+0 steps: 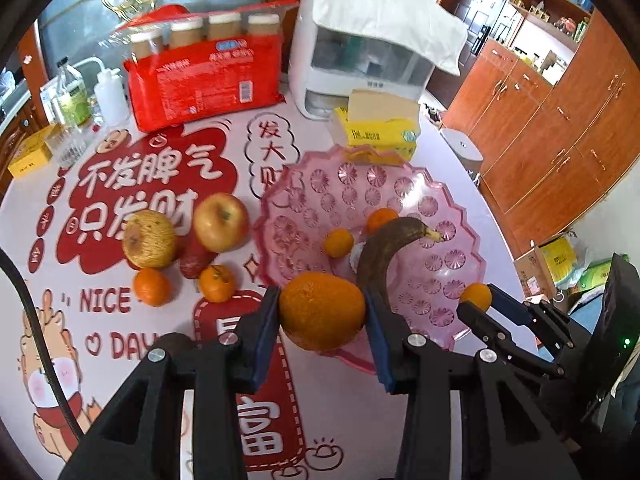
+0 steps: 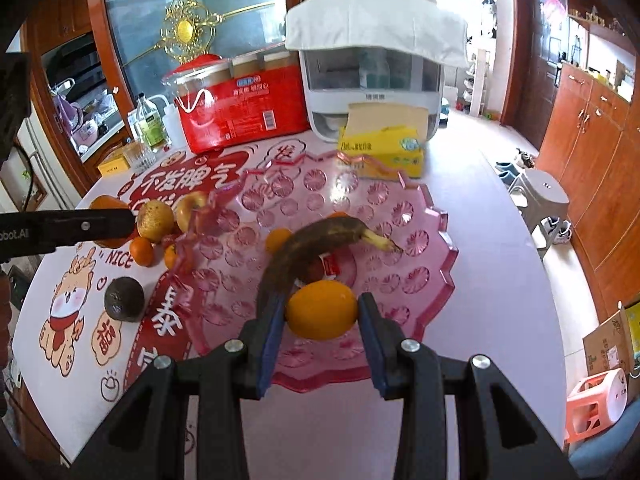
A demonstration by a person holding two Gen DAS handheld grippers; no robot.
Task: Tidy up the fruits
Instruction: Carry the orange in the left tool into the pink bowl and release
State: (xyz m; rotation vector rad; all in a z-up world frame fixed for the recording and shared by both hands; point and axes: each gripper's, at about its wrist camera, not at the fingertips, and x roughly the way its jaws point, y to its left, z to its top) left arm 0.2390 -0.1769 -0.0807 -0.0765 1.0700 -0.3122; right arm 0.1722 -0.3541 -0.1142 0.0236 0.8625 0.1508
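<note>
My left gripper (image 1: 323, 312) is shut on a large orange (image 1: 322, 310), held above the near-left rim of the pink plastic fruit plate (image 1: 400, 188). My right gripper (image 2: 321, 316) is shut on a small orange (image 2: 321, 315) above the plate (image 2: 420, 280); it also shows in the left wrist view (image 1: 476, 298). In the plate lie a brown overripe banana (image 1: 384, 248) (image 2: 304, 244) and two mandarins (image 1: 338, 242) (image 1: 382, 218). Left of the plate on the table are an apple (image 1: 221, 222), a yellow pear (image 1: 149, 239), two mandarins (image 1: 151, 286) (image 1: 216, 283) and a dark round fruit (image 2: 124, 299).
At the table's back stand a red snack pack (image 1: 208, 80), a white appliance under a cloth (image 1: 360, 56), a yellow tissue box (image 1: 380, 128), bottles (image 1: 72, 96) and a small yellow box (image 1: 30, 156). A white stool (image 2: 540, 196) and wooden cabinets (image 1: 560, 120) are to the right.
</note>
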